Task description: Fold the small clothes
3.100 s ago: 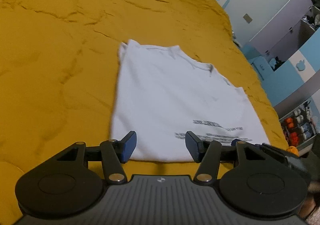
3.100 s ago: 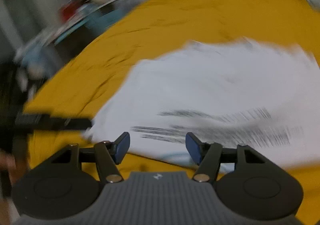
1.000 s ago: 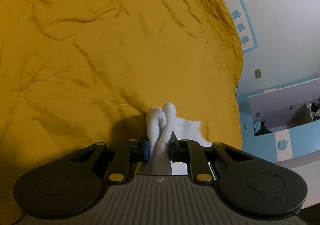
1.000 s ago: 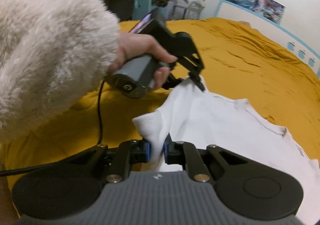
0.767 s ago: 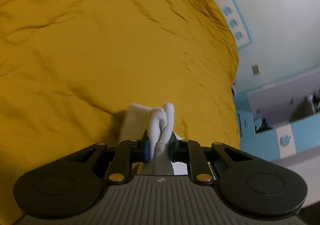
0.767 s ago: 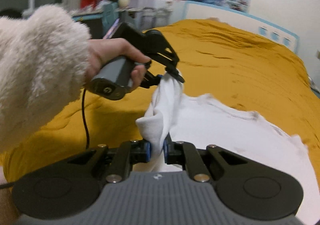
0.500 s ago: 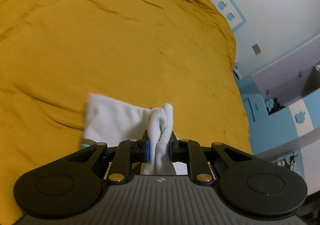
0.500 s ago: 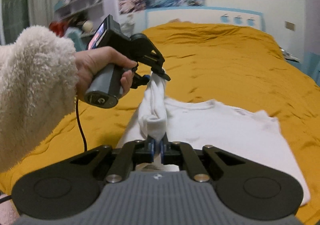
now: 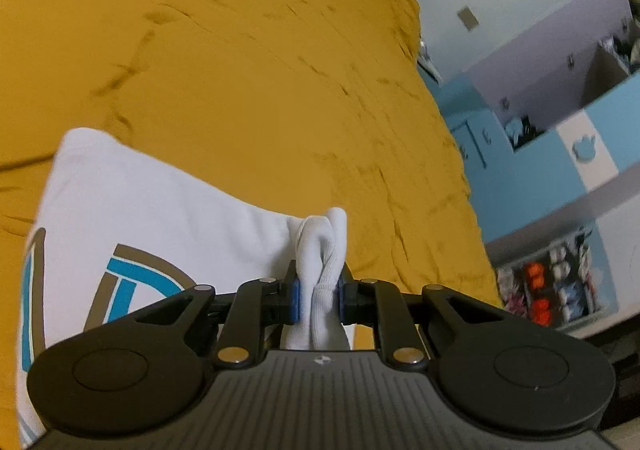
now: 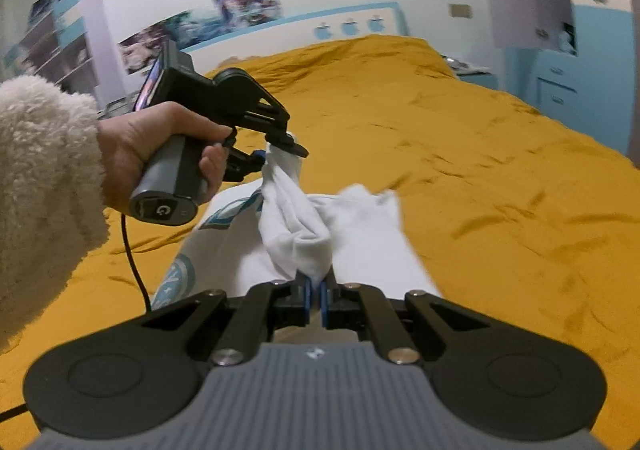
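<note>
White cotton is bunched in both grippers at once. The left gripper (image 9: 319, 300) is clamped on a thick twisted wad of the T-shirt (image 9: 152, 218), low in the centre of the left wrist view, and in the right wrist view it sits at centre left, held in the person's hand (image 10: 160, 154) with cloth hanging from its tips. The right gripper (image 10: 316, 304) is pinched nearly closed on another bunch of the same shirt at the bottom centre of its own view.

Between the two grips the lifted edge runs as a slack, rumpled ridge, while the rest of the shirt lies on the yellow bedspread (image 9: 240, 70), its blue and brown printed logo (image 9: 120, 282) facing up at the lower left of the left wrist view.

This looks like the fold itself, with the raised edge being carried over the part that lies flat. To do it well, I would draw the two grippers apart first so the edge between them goes taut and straight. Both should travel at the same height and pace, or the fold line will skew. Lay the edge down parallel to the far edge before letting go, and release both sides together so neither corner drags back.
</note>
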